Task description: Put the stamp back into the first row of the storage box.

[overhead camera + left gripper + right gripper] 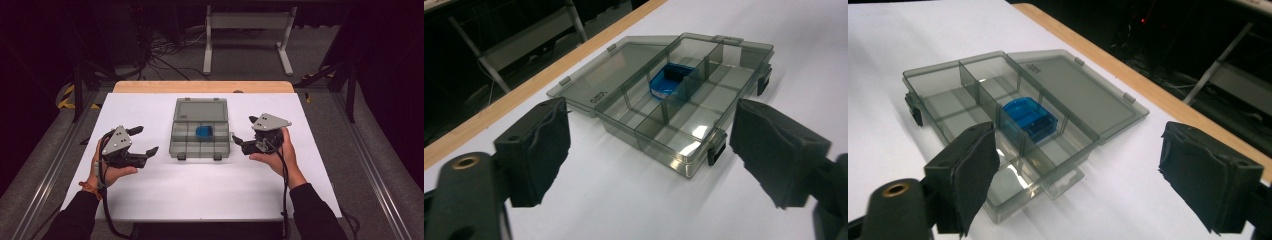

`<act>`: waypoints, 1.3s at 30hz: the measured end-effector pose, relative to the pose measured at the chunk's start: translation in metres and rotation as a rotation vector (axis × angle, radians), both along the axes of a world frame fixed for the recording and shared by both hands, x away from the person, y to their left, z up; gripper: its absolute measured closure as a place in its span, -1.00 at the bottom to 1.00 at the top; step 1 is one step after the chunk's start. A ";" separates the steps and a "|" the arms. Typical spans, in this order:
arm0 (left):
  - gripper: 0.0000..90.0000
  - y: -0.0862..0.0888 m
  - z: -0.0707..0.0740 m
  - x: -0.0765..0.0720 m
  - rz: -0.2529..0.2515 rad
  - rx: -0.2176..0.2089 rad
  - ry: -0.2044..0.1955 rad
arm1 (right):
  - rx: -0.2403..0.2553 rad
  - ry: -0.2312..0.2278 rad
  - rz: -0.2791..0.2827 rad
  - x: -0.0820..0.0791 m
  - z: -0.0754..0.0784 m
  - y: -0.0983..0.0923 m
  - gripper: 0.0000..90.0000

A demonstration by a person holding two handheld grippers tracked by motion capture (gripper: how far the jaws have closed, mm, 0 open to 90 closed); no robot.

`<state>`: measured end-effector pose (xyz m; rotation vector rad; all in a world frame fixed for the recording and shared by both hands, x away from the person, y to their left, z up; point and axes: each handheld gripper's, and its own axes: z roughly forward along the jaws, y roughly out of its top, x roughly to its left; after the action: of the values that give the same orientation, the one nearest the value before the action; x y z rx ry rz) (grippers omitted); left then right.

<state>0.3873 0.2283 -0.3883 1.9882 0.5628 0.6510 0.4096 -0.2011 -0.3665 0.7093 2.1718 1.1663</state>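
My left claw [146, 140] and right claw [241, 132] gape wide and empty, flanking the open box [200, 144] with its blue case [204, 131] on the worktop [200, 190]

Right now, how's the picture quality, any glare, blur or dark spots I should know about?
High view: white table bright, surroundings nearly black, blue item small and soft. Left gripper view: glare patch on the organizer box, near jaws blurred. Right gripper view: reflections on the box floor, table's far corner washed out.
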 end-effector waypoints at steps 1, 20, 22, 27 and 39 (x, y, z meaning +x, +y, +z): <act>-0.56 0.001 0.000 0.001 0.000 -0.001 0.000 | -0.003 -0.003 0.000 -0.001 -0.001 -0.002 -0.58; 0.80 0.012 -0.009 0.018 0.014 0.013 0.056 | 0.027 0.075 -0.053 0.011 -0.017 -0.033 0.36; 0.91 0.013 -0.011 0.022 0.025 0.023 0.069 | 0.025 0.086 -0.058 0.015 -0.019 -0.034 0.53; 1.00 0.012 -0.014 0.037 0.043 0.035 0.108 | -0.014 0.117 -0.069 0.027 -0.022 -0.034 0.96; 1.00 0.002 -0.008 0.084 0.069 0.062 0.160 | -0.029 0.199 -0.129 0.080 -0.008 -0.033 1.00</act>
<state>0.4714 0.2298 -0.3964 2.0990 0.7174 0.5599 0.4891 -0.2339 -0.3740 0.9734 2.2611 1.0343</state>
